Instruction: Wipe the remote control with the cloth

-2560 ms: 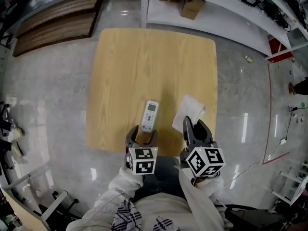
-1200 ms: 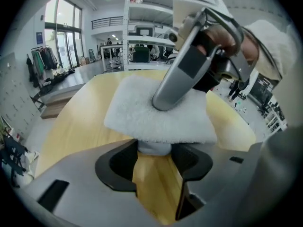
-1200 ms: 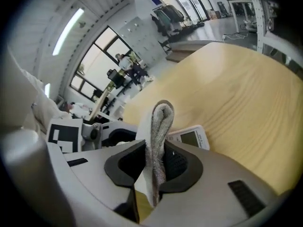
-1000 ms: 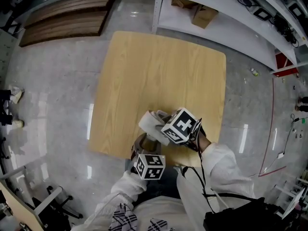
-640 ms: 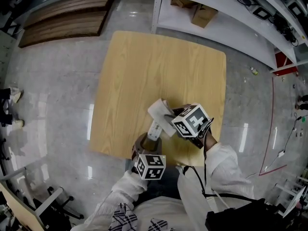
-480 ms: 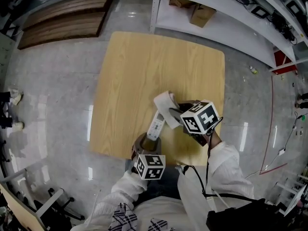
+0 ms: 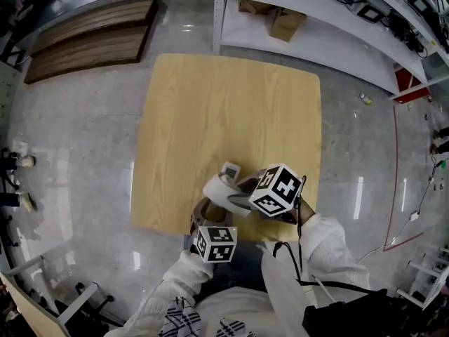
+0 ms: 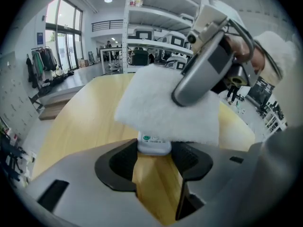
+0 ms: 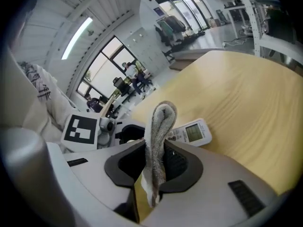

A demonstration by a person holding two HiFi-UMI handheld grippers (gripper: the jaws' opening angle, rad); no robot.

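The white remote control (image 8: 154, 144) lies lengthwise on the wooden table (image 7: 210, 111), and my left gripper (image 8: 154, 151) is shut on its near end at the table's front edge. Only the remote's far end (image 7: 229, 170) shows in the head view. The folded white cloth (image 7: 219, 190) covers its middle. My right gripper (image 9: 155, 161) is shut on the cloth (image 9: 158, 126) and reaches in from the right, holding it down across the remote (image 9: 191, 132). In the left gripper view the cloth (image 8: 161, 105) hangs just above my jaws, under the right gripper's body (image 8: 208, 65).
White metal shelving (image 7: 316, 30) with cardboard boxes (image 7: 280, 21) stands beyond the table's far right corner. Wooden boards (image 7: 84, 34) lie on the floor at the far left. Both grippers work at the table's near edge (image 7: 168, 223); polished floor surrounds it.
The right gripper, once beside the remote near the lying cloth, now holds that cloth on the remote. In the last half second it slid toward me, uncovering the remote's far end.
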